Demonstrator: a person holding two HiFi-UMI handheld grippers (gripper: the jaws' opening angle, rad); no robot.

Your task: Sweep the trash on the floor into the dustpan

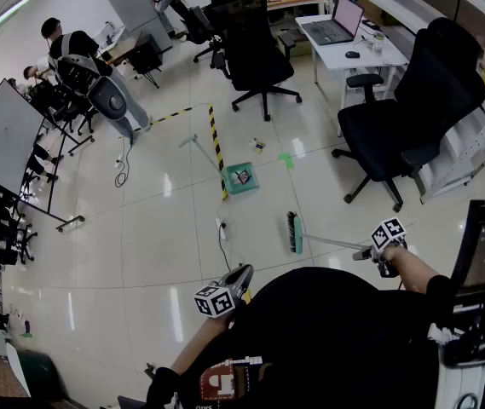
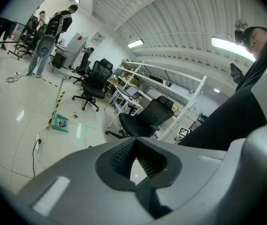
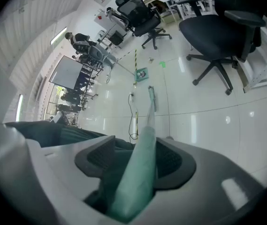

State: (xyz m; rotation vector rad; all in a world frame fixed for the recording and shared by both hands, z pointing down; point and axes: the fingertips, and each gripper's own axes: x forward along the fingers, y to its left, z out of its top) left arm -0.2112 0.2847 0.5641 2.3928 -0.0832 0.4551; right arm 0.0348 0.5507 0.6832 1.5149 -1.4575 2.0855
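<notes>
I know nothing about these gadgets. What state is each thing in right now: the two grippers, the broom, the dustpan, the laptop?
right gripper: shut on the broom handle.
left gripper: jaws together, holding nothing.
broom: head down on the floor, handle gripped.
dustpan: lying on the floor by the striped tape, unheld, something in it.
laptop: open on the desk.

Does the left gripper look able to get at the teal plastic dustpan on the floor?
Probably, after a step forward: the left gripper holds nothing, and only a thin cable lies before the teal dustpan.
</notes>
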